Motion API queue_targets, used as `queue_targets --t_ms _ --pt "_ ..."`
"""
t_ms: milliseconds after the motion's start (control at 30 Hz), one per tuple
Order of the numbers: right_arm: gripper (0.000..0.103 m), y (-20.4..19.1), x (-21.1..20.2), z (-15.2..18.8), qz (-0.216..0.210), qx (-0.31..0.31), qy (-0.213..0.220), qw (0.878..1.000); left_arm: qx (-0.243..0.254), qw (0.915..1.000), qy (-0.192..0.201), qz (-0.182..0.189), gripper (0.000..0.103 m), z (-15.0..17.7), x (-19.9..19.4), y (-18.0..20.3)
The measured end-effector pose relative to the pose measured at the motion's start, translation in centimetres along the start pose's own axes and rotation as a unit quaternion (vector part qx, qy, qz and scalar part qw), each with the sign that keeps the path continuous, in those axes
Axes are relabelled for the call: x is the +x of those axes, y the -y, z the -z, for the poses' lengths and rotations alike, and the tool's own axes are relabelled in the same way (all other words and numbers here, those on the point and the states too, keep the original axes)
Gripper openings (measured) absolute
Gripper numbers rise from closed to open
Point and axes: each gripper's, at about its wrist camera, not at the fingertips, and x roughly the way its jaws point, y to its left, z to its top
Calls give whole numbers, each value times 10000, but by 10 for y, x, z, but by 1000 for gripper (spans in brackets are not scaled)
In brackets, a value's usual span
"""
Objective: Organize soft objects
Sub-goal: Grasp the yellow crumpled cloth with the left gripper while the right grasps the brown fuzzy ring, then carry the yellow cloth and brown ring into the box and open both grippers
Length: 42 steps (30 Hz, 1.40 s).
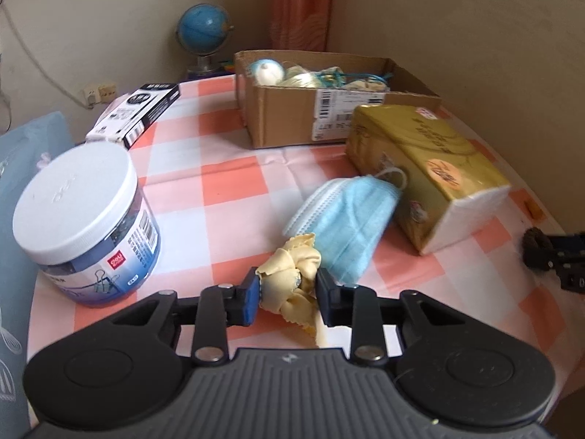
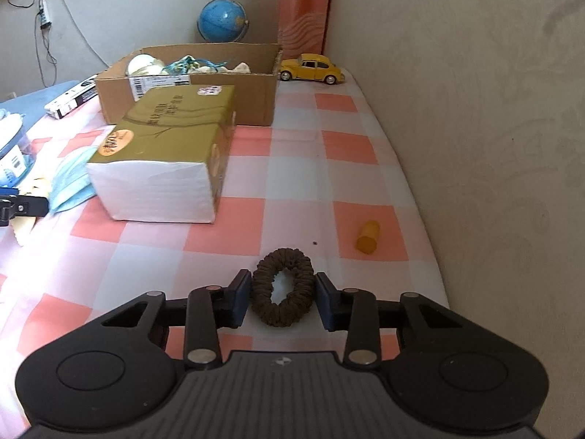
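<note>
Right gripper (image 2: 283,298) straddles brown hair tie (image 2: 282,287) lying flat on checkered tabletop (image 2: 234,219); both pads touching its sides. Gold tissue pack (image 2: 164,153) ahead-left, blue mask (image 2: 69,179) tucked against its left. Cardboard box (image 2: 190,84) behind it. Yellow toy car (image 2: 312,67) far corner, small yellow cylinder (image 2: 367,241) right.

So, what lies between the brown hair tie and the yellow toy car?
Only bare checked tablecloth lies between the brown hair tie and the yellow toy car. The right wrist view shows it. A small yellow cylinder lies off to the right.
</note>
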Motion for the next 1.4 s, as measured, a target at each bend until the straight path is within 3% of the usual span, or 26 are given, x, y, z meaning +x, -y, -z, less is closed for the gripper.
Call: queue_targets --t_ms 133,433,700,1400 --pt "42 -5 -9 0 -133 -103 21 9999 321 9994 -20 106 30 -1 -15 7" --pt "41 -25 -41 -10 -698 -503 107 9962 1111 9900 -341 800 30 -2 -44 42" --pt "41 -39 -67 -27 -932 -819 369 9916 1485 9821 -205 1140 30 -22 -57 70" --pt "42 -45 -43 -115 -720 -1164 684 9882 1426 9877 111 635 30 -129 -10 57"
